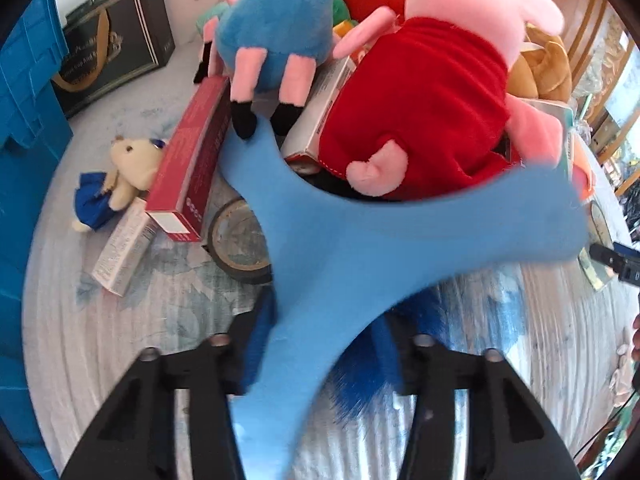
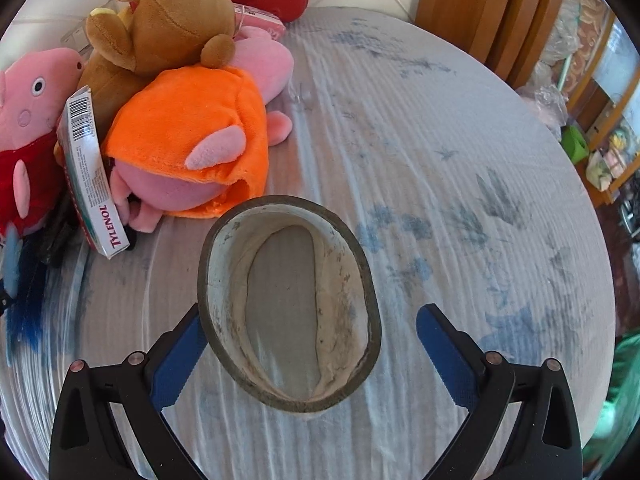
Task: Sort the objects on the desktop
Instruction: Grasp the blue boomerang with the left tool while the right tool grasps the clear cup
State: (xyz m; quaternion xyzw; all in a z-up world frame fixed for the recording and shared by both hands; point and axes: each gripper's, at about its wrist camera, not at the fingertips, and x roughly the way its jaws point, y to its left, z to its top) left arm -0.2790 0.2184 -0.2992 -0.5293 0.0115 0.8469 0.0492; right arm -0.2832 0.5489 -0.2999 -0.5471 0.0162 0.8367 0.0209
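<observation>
Pale cloth with faded blue flowers covers the counter [image 2: 440,160], and plush toys and boxes are piled at its far side. Right claw [image 2: 308,356] stands apart around a roll of tape [image 2: 288,304]; the left pad touches its rim, the right pad is clear. Left claw [image 1: 320,356] is clamped on a blue plush toy [image 1: 380,240], nearer the pile.

left view: star-shaped toy [image 1: 360,248] is sitting between the left gripper [image 1: 320,356] fingers, overlapping the tape roll [image 1: 240,240] behind it
pile: two pig plushies are lying on boxes further back
far left: small bear plush [image 1: 124,172] is lying beside a long box [image 1: 192,160]
right view: another tape ring [image 2: 288,304] is sitting between the right gripper [image 2: 312,352] fingers, plush heap at back-left
</observation>
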